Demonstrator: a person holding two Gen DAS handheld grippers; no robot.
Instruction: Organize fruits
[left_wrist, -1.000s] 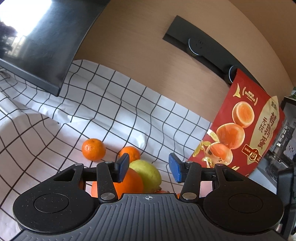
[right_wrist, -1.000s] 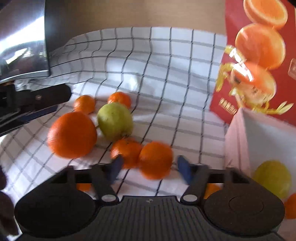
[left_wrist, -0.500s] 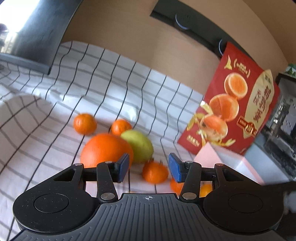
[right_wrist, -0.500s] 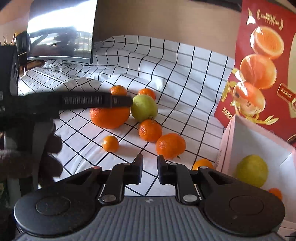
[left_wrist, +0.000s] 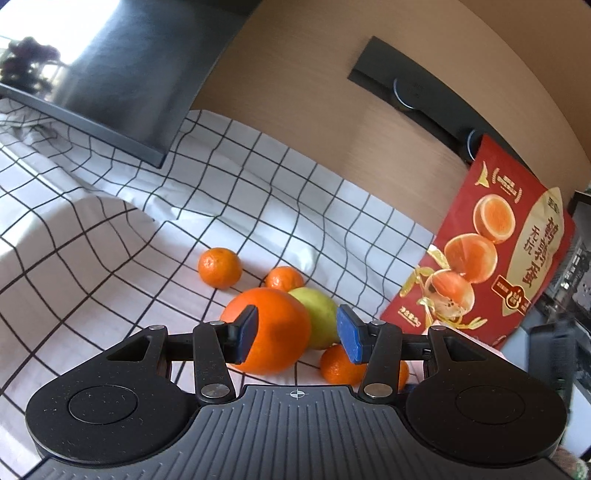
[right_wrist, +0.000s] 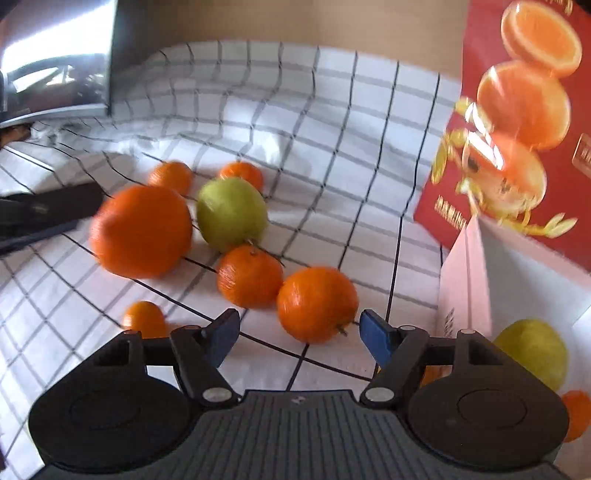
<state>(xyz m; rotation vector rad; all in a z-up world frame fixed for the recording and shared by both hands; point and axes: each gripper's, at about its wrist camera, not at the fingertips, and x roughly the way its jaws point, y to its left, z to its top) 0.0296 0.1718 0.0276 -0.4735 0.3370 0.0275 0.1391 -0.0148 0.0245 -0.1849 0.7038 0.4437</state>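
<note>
- Two views are examined, left wrist first.
- Left wrist view: the left gripper (left_wrist: 298, 334) hovers with its fingers spread and nothing held. The large orange (left_wrist: 271, 330) sits in the line of the gap, its left side behind the left pad; contact cannot be confirmed.
- A green pear-like fruit (left_wrist: 318, 322) lies just behind the large orange, touching or nearly so. Two mandarins (left_wrist: 219, 267) lie farther back on the checked cloth (left_wrist: 110, 236), and another small mandarin (left_wrist: 338, 363) shows low between the pads.
- A red printed orange package (left_wrist: 495, 258) stands at the right; a dark monitor (left_wrist: 122, 70) sits at upper left.
- Right wrist view (motion-blurred): the right gripper (right_wrist: 299, 336) is also spread wide and empty. A stemmed mandarin (right_wrist: 317, 304) lies just ahead of the gap, nearer the right pad, not yet between the fingers.
- A white box (right_wrist: 476, 291) at right already contains a yellow-green fruit (right_wrist: 533, 352) and a piece of orange fruit (right_wrist: 576, 415) at the frame edge.
- Remaining on the cloth in this view: the large orange, the green fruit and at least five mandarins, including a tiny one (right_wrist: 144, 319) near the left finger.
- Assessment: the task is at an early stage. At least two fruits are boxed, most are still loose. Each gripper appears lined up on a different fruit for the next pick.
</note>
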